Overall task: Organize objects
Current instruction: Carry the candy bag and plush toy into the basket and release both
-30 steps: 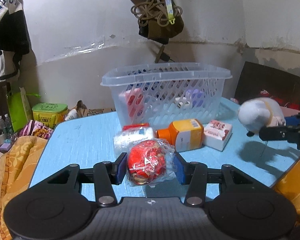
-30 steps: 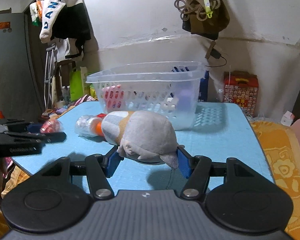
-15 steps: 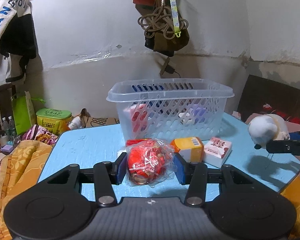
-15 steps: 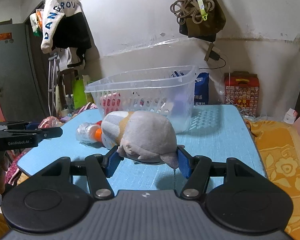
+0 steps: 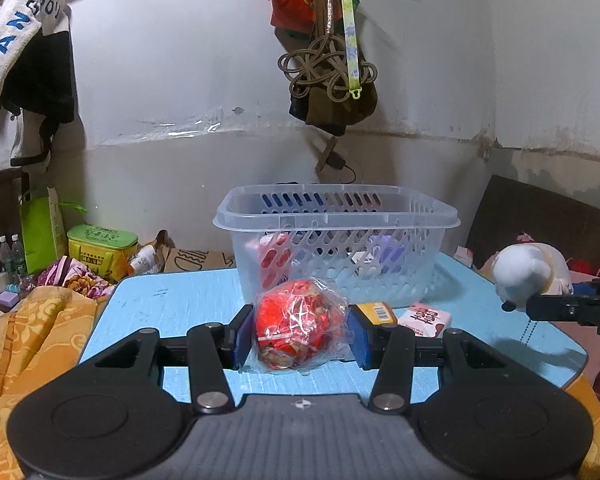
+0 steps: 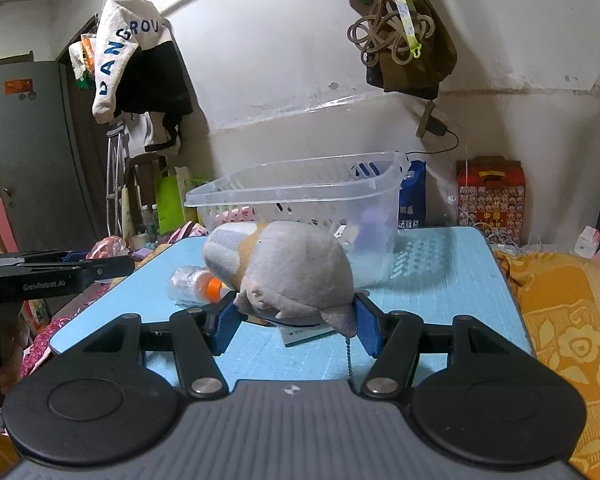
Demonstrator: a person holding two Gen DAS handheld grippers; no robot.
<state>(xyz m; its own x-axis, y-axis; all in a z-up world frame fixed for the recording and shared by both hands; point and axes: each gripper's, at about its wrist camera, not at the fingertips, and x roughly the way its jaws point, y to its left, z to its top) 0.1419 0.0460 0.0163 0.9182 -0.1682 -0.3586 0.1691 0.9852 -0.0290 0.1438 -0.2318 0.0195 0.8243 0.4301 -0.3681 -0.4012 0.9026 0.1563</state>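
Observation:
My left gripper (image 5: 300,338) is shut on a clear bag of red sweets (image 5: 298,330) and holds it above the blue table (image 5: 172,304), in front of the clear plastic basket (image 5: 336,220). My right gripper (image 6: 296,326) is shut on a grey plush toy (image 6: 288,270), held above the table's near side. The basket (image 6: 300,196) holds several items behind its slotted wall. The plush (image 5: 528,272) and the right gripper also show at the right of the left wrist view.
An orange bottle (image 5: 376,312) and a pink box (image 5: 424,320) lie on the table before the basket. A clear bottle with an orange cap (image 6: 196,282) lies behind the plush. Orange bedding (image 6: 564,312) borders the table. Bags and rope (image 5: 328,76) hang above.
Both grippers have risen with their loads. The basket now sits lower in both views, and the left gripper has moved closer to it.

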